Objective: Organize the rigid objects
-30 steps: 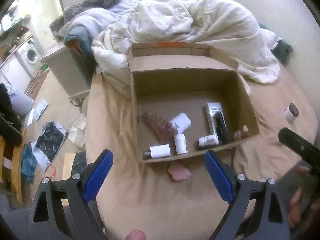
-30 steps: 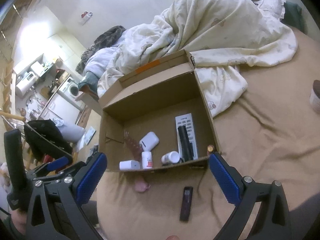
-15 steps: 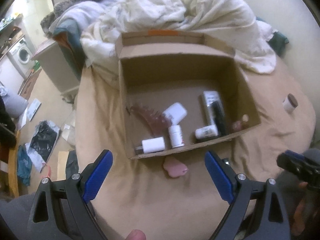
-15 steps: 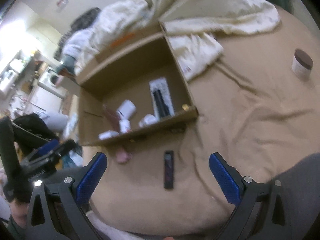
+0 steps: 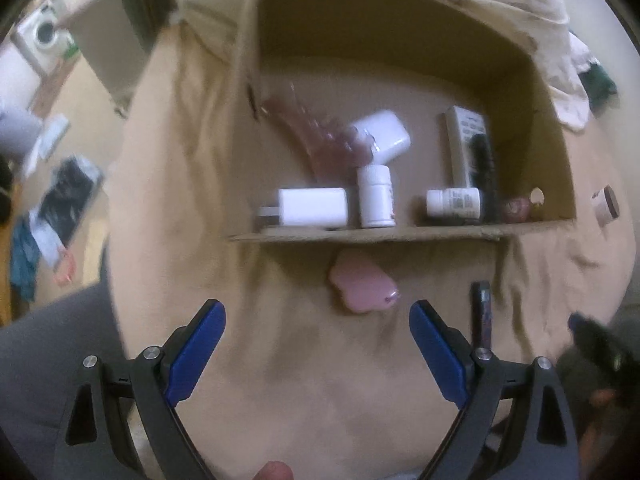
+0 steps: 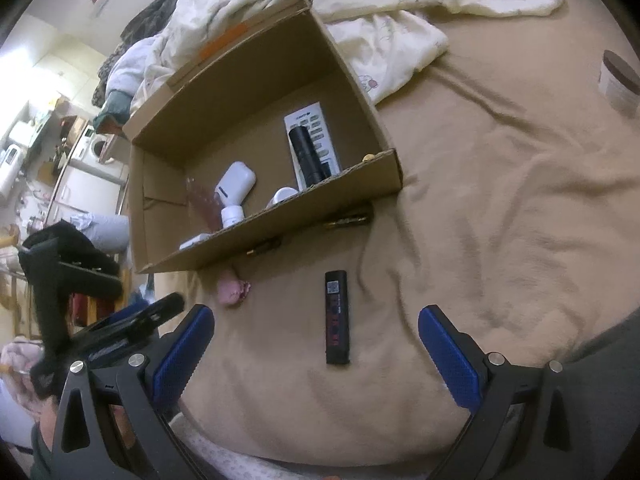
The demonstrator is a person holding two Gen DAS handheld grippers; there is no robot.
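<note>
Dim warm indoor light, motion-blurred left view, fisheye-warped edges

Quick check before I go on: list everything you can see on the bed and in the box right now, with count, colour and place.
cardboard box: 1, brown, open on the bed
remote: 1, white, box floor, right side
black cylinder: 1, black, lying on the remote
pill bottles: 2, white, by the box's near wall
charger block: 1, white, near-left corner of the box
white case: 1, white, mid box
pink comb: 1, translucent pink, left in the box
pink case: 1, pink, on the bed before the box
black stick: 1, black, on the bed
jar: 1, white with brown lid, far right of the bed
left hand-held gripper: open, empty
right hand-held gripper: open, empty
</note>
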